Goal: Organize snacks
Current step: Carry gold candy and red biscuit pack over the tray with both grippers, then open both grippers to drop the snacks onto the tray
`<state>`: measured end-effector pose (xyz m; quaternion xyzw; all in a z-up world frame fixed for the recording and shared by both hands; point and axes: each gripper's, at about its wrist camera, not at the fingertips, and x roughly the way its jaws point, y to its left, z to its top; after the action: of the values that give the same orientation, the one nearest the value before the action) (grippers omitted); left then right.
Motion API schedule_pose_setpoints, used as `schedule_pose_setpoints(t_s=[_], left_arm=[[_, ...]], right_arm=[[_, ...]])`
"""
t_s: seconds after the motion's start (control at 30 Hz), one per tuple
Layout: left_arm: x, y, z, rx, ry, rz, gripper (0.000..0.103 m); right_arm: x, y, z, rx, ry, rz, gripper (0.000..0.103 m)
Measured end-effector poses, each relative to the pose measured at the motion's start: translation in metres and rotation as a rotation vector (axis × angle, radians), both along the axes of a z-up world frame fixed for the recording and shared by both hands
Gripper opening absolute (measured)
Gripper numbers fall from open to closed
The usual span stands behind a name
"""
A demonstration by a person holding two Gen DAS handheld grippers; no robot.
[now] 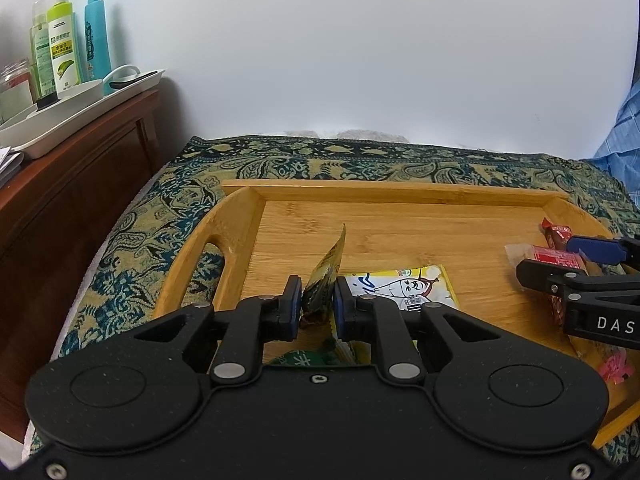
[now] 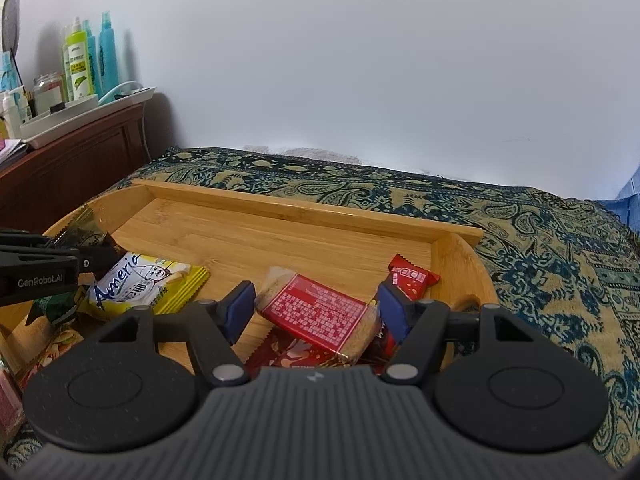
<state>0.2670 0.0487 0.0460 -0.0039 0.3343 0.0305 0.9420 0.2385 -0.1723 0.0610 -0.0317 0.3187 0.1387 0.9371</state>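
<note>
The left gripper (image 1: pixel 317 304) hung low over the near left part of the bamboo tray (image 1: pixel 400 190), its jaws pinched narrow on a dark-and-yellow snack packet (image 1: pixel 326 276) that stood on edge between the pads. Just right of it a yellow cartoon-printed packet (image 1: pixel 404 286) lay flat on the tray floor. The right gripper (image 2: pixel 316 312) hovered by the tray's right edge, jaws spread wide to either side of a clear-wrapped red-labelled cracker pack (image 2: pixel 320 314), neither pad clearly touching it. A small red wrapper (image 2: pixel 410 276) lay beyond, near the right rim. The tray's far half was bare wood up to the back rail, on a paisley cloth (image 2: pixel 540 240).
</note>
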Motion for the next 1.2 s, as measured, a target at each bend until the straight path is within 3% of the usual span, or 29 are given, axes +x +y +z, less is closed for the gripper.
schedule_pose_setpoints(t_s=[0.63,0.7,0.8,0.93,1.2], left_arm=[[0.0,-0.003,0.0,0.004,0.011,-0.015,0.018],[-0.001,-0.003,0.0,0.01,0.012,-0.018,0.02],[-0.002,-0.004,0.002,0.012,0.015,-0.024,0.023],[-0.007,-0.006,0.007,0.014,-0.001,-0.031,0.036],[-0.024,-0.004,0.02,-0.003,-0.028,-0.03,0.048]], right_arm=[[0.001,-0.002,0.002,0.011,0.01,0.019,0.078],[0.001,-0.002,0.002,0.015,0.009,0.018,0.083],[0.0,-0.003,0.003,0.023,0.004,0.018,0.084],[-0.002,-0.006,0.005,0.036,-0.001,0.005,0.086],[-0.015,-0.01,0.015,0.07,-0.017,-0.002,0.088]])
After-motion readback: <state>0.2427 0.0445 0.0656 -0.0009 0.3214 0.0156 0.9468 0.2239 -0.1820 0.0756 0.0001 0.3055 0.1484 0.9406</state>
